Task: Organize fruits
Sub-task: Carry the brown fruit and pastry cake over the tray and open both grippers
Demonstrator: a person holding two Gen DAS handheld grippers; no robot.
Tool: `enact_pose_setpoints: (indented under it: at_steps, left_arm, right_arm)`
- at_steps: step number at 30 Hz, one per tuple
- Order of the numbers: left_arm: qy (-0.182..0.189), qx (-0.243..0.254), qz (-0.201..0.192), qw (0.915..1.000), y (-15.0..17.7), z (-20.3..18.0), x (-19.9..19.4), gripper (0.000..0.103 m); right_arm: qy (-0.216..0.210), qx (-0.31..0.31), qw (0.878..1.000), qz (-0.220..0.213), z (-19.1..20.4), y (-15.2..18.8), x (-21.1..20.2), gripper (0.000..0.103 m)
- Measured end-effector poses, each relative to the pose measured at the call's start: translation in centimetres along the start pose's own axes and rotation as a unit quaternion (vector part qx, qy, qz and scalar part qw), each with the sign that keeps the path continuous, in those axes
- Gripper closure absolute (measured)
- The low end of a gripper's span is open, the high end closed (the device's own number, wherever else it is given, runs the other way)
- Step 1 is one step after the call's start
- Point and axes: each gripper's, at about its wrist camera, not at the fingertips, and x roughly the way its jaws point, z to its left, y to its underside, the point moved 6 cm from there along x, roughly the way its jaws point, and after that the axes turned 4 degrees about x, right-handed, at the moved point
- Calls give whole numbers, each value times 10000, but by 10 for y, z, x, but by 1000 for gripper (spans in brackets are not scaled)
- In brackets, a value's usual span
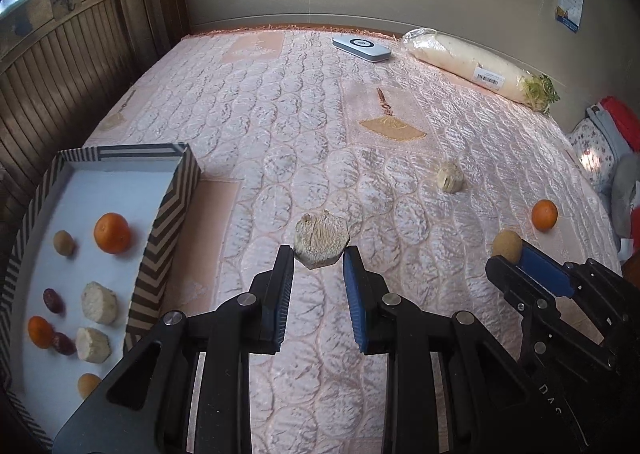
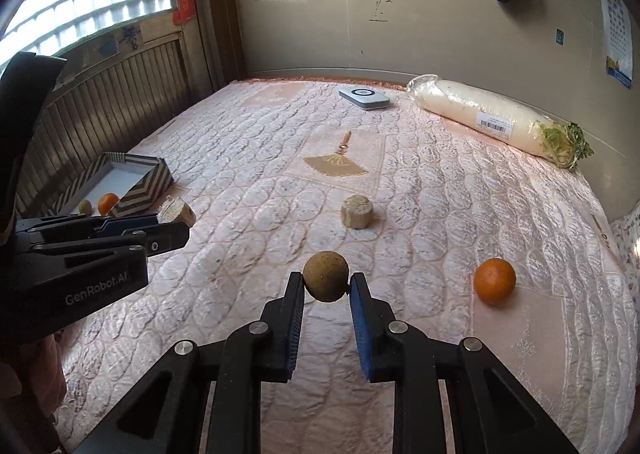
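Note:
My left gripper is shut on a pale, rough cut chunk, lifted above the pink quilted bed cover; the same chunk shows at that gripper's tip in the right wrist view. My right gripper is shut on a small round brown fruit, also seen as the brown fruit at the right in the left wrist view. A striped box at the left holds oranges, pale chunks, red dates and brown fruits. One orange and another pale chunk lie on the cover.
A wrapped white radish and a flat grey device lie near the far wall. Wooden panelling runs along the left side behind the box. Folded bedding sits at the right edge.

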Motion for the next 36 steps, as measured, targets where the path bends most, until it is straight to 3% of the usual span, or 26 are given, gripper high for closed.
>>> enact_pose_setpoints:
  at_steps: [24, 36]
  left_arm:
    - [-733, -684, -375, 9943, 30, 126, -46, 78]
    - [-974, -1120, -361, 9883, 41, 184, -52, 78]
  right_arm:
    - [-696, -917, 9933, 14, 141, -5, 1, 81]
    - [-975, -1428, 9849, 62, 203, -12, 11, 81]
